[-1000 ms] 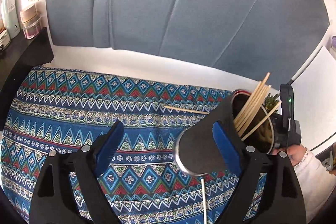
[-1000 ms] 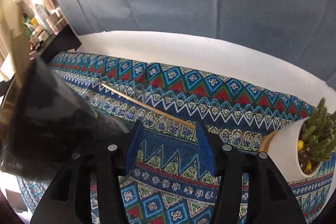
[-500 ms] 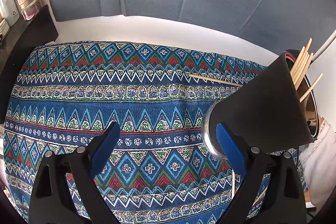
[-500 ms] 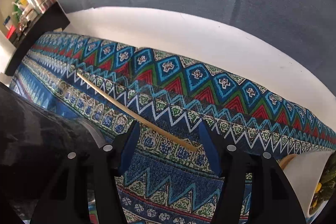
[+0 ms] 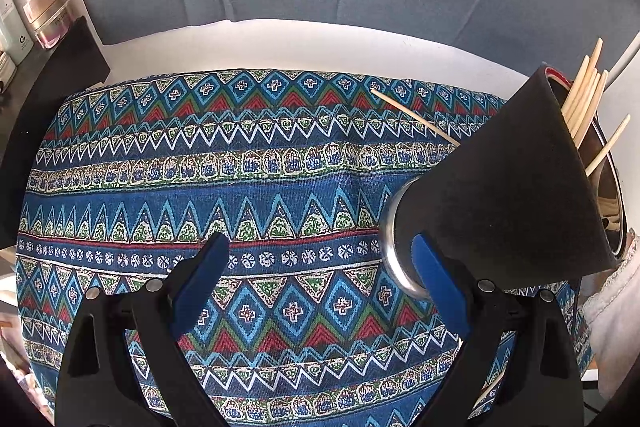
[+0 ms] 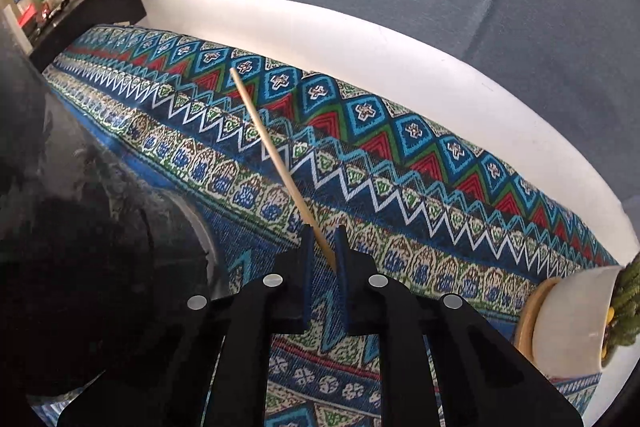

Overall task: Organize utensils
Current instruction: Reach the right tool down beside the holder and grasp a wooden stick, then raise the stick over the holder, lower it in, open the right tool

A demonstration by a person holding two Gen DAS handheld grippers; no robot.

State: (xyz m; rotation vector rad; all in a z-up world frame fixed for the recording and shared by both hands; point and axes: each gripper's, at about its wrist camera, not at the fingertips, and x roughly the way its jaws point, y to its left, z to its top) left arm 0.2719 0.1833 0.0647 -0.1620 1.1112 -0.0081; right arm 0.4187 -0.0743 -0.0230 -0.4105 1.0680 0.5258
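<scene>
right gripper [image 6: 323,247] clamping chopstick [image 6: 272,155]; left gripper [image 5: 316,267] spread

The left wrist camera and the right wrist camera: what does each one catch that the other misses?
Only the left wrist view shows the open left gripper and the chopsticks bundled in the dark holder. Only the right wrist view shows the right gripper, whose jaws have just been closing, shut on a loose chopstick, and a potted plant. Both show that chopstick, the patterned cloth and the holder.
</scene>
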